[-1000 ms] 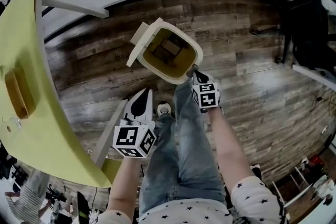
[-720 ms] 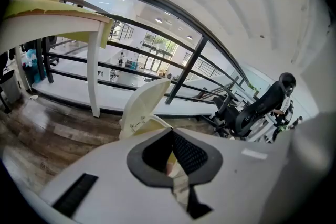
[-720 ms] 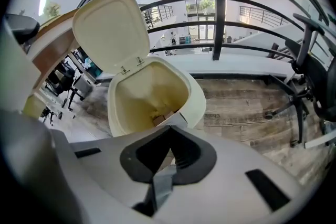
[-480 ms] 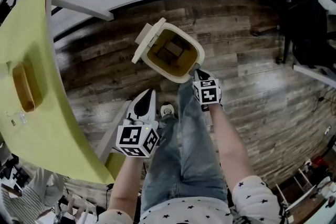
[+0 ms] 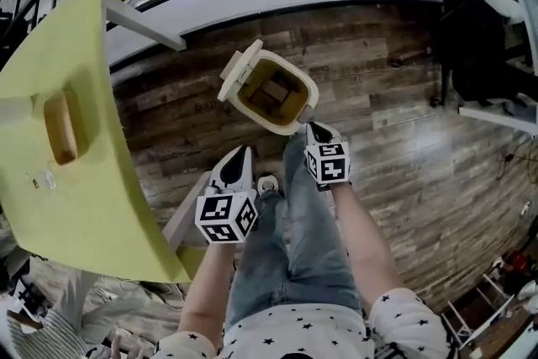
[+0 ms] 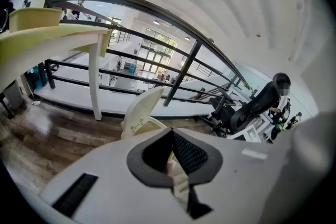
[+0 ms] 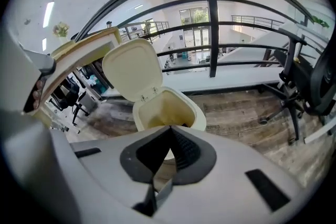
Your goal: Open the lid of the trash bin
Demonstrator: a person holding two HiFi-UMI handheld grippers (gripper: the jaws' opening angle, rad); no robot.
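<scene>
While the left gripper [image 5: 242, 154] is hanging back, the right gripper [image 5: 313, 129], likewise pinched empty, is hovering just behind the open trash bin [image 5: 286, 129].

A dark plank floor [image 5: 403, 155] carries everything. Near the centre of the head view a cream trash bin [image 5: 284, 127] stands on it, its lid [image 5: 238, 70] tipped up at the 10 o'clock side. A black office chair [image 5: 471, 46] rests on the boards at 2 o'clock. At 9 o'clock a yellow-green counter [image 5: 76, 206] stands on white legs [image 5: 143, 25]; an oblong wooden dish [image 5: 60, 127] lies on it, with a small clear item [image 5: 42, 180] just beside it at 7 o'clock.
</scene>
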